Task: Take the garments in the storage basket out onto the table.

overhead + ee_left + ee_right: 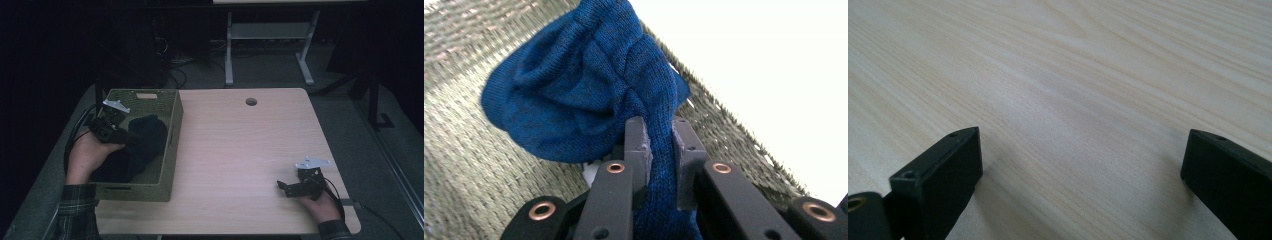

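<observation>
The table (240,150) takes up the middle of the high view, pale wood and mostly bare. At its left edge stands an olive basket (172,135) with woven walls. Inside it, left of centre in the frame, lies a dark blue knit cloth (145,145). The left gripper (131,137) reaches into the basket from the lower left, and in the left gripper view its jaws are clamped narrow on a bunched fold of the cloth (574,95), the rest hanging in loose folds toward the upper left. The right gripper (281,186) rests at the lower right of the table, its jaws spread wide with nothing between them.

The cloth looks light, soft and limp, so it will likely sag and trail from any single pinch, and could catch on the basket wall. It seems neither slippery nor fragile. A thick bunched fold, as now, is probably the surest place to hold; a thin edge might slip out.
</observation>
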`<state>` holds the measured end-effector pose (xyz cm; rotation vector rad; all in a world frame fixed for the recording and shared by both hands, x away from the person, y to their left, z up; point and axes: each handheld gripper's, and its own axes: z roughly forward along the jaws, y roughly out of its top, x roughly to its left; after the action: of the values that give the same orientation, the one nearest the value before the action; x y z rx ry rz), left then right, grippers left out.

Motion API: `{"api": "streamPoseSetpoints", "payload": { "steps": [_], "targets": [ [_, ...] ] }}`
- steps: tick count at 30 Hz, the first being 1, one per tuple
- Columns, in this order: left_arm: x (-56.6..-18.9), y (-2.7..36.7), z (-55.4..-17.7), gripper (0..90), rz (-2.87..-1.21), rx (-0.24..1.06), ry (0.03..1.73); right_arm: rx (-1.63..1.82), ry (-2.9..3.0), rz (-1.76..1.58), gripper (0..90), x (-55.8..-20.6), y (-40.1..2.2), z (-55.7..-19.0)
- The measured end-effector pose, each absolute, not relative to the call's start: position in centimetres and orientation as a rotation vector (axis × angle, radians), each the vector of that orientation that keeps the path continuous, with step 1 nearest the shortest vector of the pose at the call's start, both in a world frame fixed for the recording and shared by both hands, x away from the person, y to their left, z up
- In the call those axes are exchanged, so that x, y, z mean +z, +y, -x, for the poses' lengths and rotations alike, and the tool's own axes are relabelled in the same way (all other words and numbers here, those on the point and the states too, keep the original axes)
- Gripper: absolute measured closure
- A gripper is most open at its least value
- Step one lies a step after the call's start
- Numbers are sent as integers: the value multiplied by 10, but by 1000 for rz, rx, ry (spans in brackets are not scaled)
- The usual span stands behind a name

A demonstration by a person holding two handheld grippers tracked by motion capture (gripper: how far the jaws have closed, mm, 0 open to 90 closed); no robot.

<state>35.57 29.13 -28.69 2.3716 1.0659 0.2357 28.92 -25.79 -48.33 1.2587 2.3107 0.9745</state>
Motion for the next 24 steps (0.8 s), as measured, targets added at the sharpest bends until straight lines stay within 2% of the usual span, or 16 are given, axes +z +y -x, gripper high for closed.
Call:
{"api": "streamPoseSetpoints", "payload": {
  "steps": [14, 24],
  "targets": [
    [-248, 299, -354, 806, -2295, 330, 1054, 975, 2311, -1259, 27, -483, -258, -289],
    [-225, 298, -351, 807, -2253, 324, 999, 974, 2311, -1259, 27, -483, -258, -289]
  ]
}}
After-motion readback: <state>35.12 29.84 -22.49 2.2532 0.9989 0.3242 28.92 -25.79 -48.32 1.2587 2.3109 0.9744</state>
